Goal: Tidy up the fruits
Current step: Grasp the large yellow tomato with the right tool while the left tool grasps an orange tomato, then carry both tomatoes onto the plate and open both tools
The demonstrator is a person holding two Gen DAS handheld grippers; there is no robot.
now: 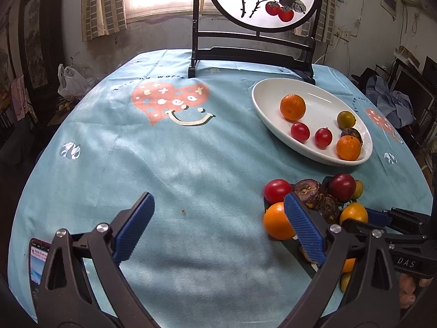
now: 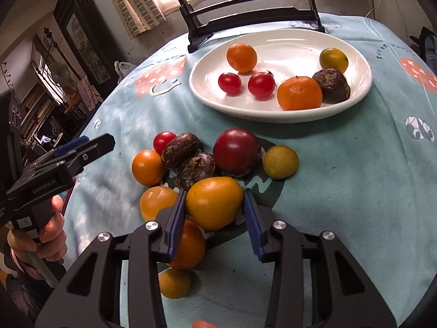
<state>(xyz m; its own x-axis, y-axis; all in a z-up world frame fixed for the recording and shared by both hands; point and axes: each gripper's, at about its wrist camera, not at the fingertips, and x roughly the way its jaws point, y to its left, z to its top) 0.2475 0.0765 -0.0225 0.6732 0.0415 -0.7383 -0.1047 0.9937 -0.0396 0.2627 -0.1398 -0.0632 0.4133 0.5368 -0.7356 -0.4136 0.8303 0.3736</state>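
Right claw straddling a yellow-orange fruit in the loose pile; left claw spread and waiting.

Right claw (image 2: 214, 213) set around the yellow-orange fruit (image 2: 214, 202), blue pads close on both sides but seemingly not yet pressing; likely lined up for a pick toward the plate. Left claw (image 1: 218, 227) held wide apart and empty over bare cloth beside the pile, probably kept clear of the right side's reach. White oval plate (image 2: 355, 54) farther back on the bench (image 1: 191, 164), holding two mandarins, two red tomatoes, one greenish-yellow fruit and one dark wrinkled fruit. Still loose on the cloth near the claws: a dark red plum (image 2: 236, 150), two wrinkled brown fruits, a small tomato, several orange and yellow ones.
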